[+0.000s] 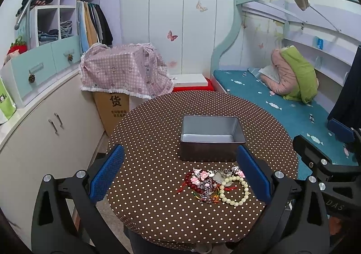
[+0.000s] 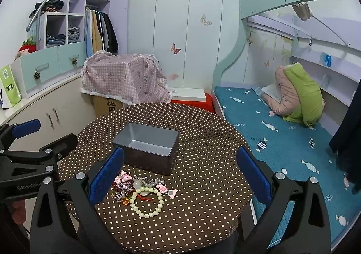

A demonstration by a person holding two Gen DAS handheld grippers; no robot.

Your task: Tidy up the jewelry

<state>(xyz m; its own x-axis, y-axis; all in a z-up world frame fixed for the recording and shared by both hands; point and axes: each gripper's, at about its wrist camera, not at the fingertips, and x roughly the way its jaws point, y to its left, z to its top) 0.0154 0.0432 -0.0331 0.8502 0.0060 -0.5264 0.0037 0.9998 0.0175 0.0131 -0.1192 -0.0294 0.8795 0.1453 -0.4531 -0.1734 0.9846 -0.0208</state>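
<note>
Bedroom, round table (image 1: 158, 132) under brown polka-dot cloth. Jewelry pile (image 1: 214, 183) near front edge: pale bead bracelet (image 1: 234, 191), red beads, pink charms, tangled together. Grey metal tin (image 1: 211, 139) just behind pile, open top, nothing visible inside. Left gripper (image 1: 180, 177) spread wide, holding nothing, pile between its fingers. Right gripper (image 2: 180, 177) likewise wide, pile near its left finger. Bed (image 2: 282, 141) to right, pink-checked covered box (image 1: 124, 71) behind table.
</note>
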